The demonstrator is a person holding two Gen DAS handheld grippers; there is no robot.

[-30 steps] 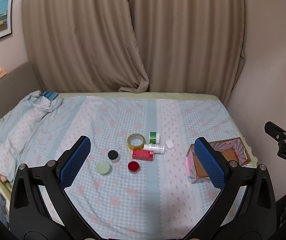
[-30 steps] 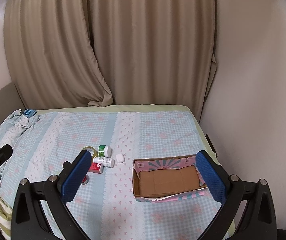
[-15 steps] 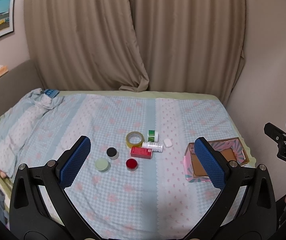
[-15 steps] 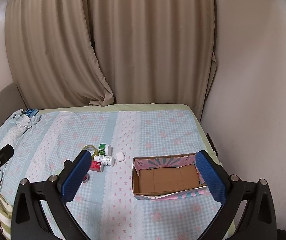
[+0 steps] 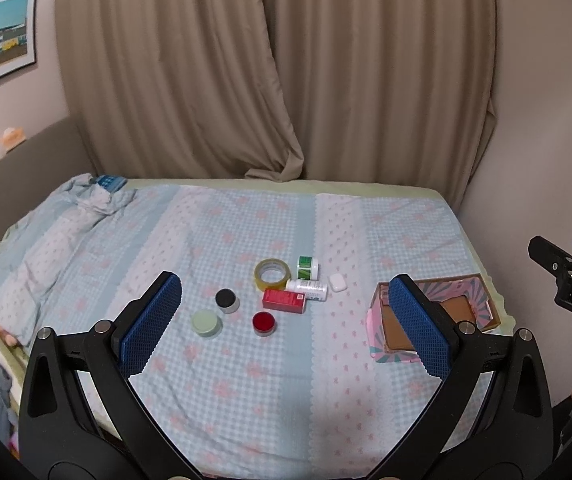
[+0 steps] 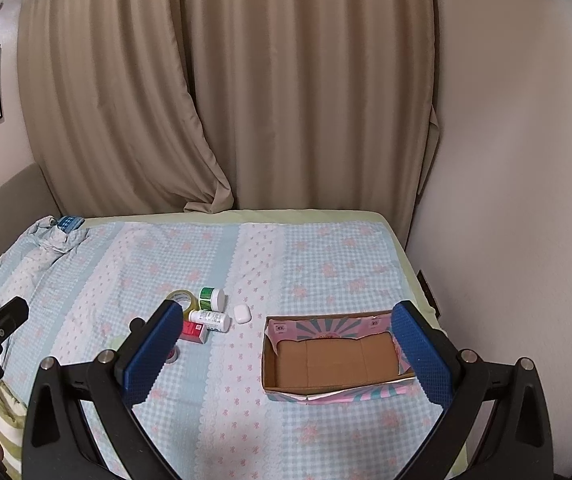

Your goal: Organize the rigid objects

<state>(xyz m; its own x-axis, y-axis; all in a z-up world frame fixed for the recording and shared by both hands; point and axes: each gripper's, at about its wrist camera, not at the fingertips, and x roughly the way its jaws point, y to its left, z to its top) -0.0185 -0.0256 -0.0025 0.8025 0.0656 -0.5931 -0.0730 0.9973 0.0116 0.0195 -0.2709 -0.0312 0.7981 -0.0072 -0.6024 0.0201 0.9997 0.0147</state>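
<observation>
A cluster of small objects lies mid-bed: a tape roll [image 5: 271, 274], a green-labelled jar [image 5: 308, 267], a white bottle on its side [image 5: 308, 290], a red box [image 5: 283, 301], a small white case [image 5: 336, 282], a black-lidded jar [image 5: 226, 300], a pale green lid [image 5: 206, 323] and a red-lidded jar [image 5: 263, 323]. An empty pink cardboard box [image 6: 334, 360] stands to their right. My left gripper [image 5: 286, 324] is open and empty, held above the near side of the cluster. My right gripper [image 6: 281, 356] is open and empty, above the box's near left.
The bed has a blue checked sheet [image 5: 245, 380] with a bunched quilt [image 5: 45, 240] at the left. Curtains [image 5: 269, 72] hang behind. A wall [image 6: 526, 200] stands close on the right. The bed's front edge is near both grippers.
Both grippers have drawn back and risen slightly, so the objects and box look a little farther away. Nothing on the bed has moved.
</observation>
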